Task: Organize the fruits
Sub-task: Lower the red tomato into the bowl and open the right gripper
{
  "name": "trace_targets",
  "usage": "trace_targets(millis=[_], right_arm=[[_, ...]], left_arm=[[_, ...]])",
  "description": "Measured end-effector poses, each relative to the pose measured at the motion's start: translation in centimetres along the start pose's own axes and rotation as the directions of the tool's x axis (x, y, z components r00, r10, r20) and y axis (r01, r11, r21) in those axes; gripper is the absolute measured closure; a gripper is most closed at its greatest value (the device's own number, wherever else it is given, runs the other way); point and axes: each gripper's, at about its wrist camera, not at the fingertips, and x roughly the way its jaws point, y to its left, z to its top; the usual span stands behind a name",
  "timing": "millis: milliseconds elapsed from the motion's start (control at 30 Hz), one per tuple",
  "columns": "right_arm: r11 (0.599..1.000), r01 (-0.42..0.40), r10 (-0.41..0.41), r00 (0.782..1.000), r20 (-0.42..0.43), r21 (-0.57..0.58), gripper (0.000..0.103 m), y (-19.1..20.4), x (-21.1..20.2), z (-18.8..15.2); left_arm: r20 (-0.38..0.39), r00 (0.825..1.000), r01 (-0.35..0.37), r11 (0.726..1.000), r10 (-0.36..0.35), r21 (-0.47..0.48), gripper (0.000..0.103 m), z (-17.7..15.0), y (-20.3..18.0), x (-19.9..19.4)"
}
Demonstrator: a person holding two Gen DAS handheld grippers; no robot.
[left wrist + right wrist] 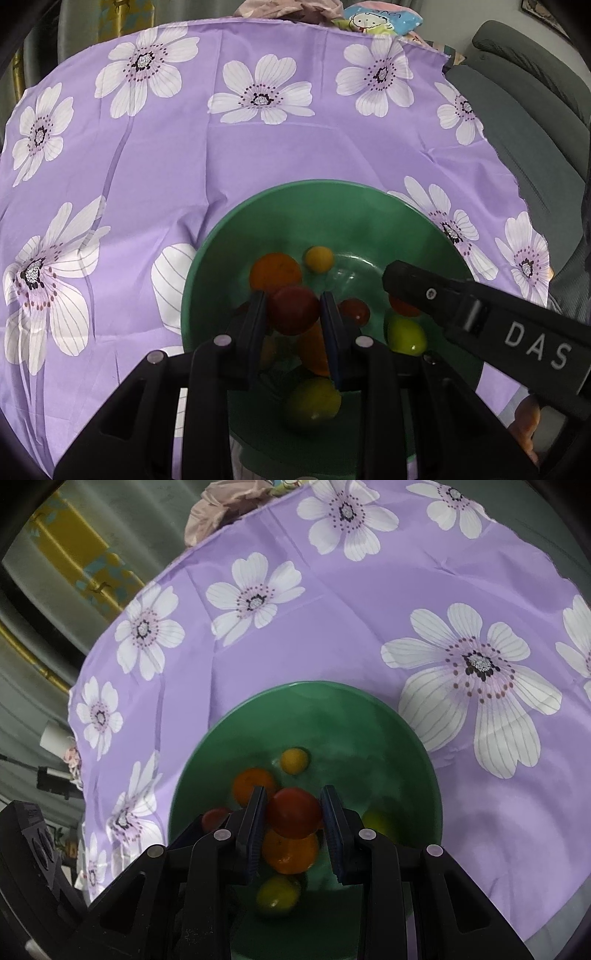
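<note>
A green bowl (314, 182) (314, 684) sits on the purple flowered cloth and holds several fruits. My left gripper (293, 299) hangs over the bowl, shut on a round red fruit (293, 314). Below it lie an orange (275, 273), a small yellow fruit (318, 258), a small red one (354, 312), a green lime (406, 336) and a yellow-green one (314, 404). My right gripper (293, 792) is over the same bowl, shut on another red fruit (294, 814). Under it sit an orange (291, 854) and a yellow-green fruit (279, 895).
The purple cloth (184, 166) covers the round table up to its far edge. A grey chair (524, 110) stands to the right and curtains hang at the back left. The right gripper's black body (480, 317) crosses the bowl's right side in the left wrist view.
</note>
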Motion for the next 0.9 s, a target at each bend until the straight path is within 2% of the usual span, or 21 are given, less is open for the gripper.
trace_targets(millis=[800,867,900], right_arm=[[0.999,0.033,-0.033,0.999,-0.035,0.007,0.071,-0.3,0.8,0.1],[1.000,0.026,-0.026,0.999,-0.034,0.014,0.071,-0.4,0.7,0.2],[1.000,0.023,-0.022,0.999,-0.033,0.016,0.071,-0.4,0.7,0.2]], left_arm=[[-0.046,0.999,0.001,1.000,-0.001,0.002,0.074,-0.1,0.0,1.2],[-0.046,0.999,0.009,1.000,-0.009,-0.007,0.071,-0.1,0.0,1.1],[-0.043,0.999,0.016,1.000,-0.017,-0.016,0.066,0.0,0.2,0.9]])
